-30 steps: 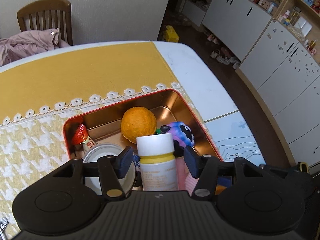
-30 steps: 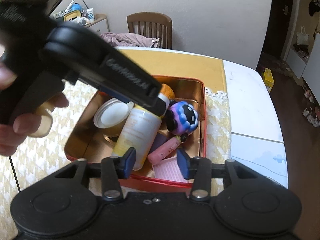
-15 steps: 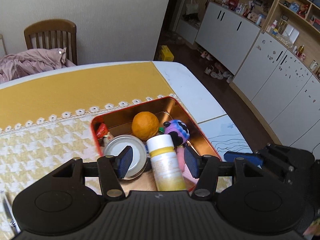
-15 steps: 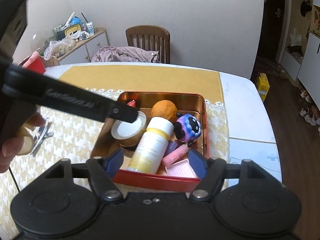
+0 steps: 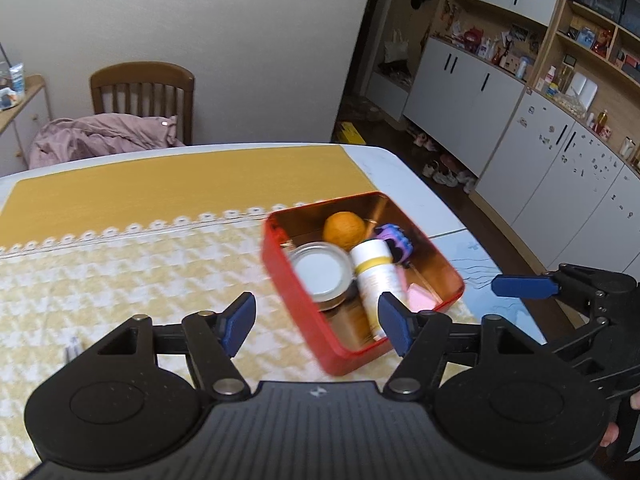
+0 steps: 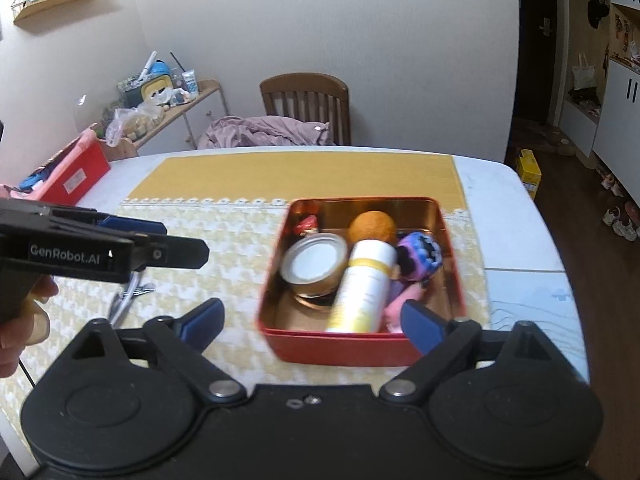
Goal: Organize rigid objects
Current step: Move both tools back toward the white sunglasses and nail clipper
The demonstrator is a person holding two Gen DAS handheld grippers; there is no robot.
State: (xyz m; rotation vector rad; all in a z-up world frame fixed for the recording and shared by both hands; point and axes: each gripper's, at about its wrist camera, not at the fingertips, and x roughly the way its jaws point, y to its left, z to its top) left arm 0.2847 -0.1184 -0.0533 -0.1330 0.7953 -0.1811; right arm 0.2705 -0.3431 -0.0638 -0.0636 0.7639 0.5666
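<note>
Both claws have pulled back and up from the red tin (image 6: 340,346) since a second ago: the left claw (image 5: 316,324), which then hung right over the bottle, now sits well off to the tin's left with its jaws spread and nothing between them. The right claw (image 6: 312,320) has widened too and hovers empty just short of the tin's near wall.

All the task's things lie inside the tin, which stands on the yellow houndstooth cloth (image 6: 224,240) near the desk's right edge. A white bottle with a yellow band (image 6: 362,284) lies slanted, its capped end up by the orange ball (image 6: 372,226). A round lidded jar (image 6: 314,262) sits touching its left side, and a purple toy (image 6: 420,254) and a pink block (image 6: 396,306) crowd its right. A small red item (image 6: 306,224) sits in the far left corner.

The tin looks like thin, glossy metal with a coppery inside, so a claw catching its rim would likely slide it across the cloth toward the desk edge. The bottle is a smooth cylinder lying at a slant; any nudge to the tin could roll it against the jar. The ball is rough-skinned and round, free to shift. Some metal tool (image 6: 128,300) lies on the cloth beneath the left claw, blurred; a low sweep could snag it.
</note>
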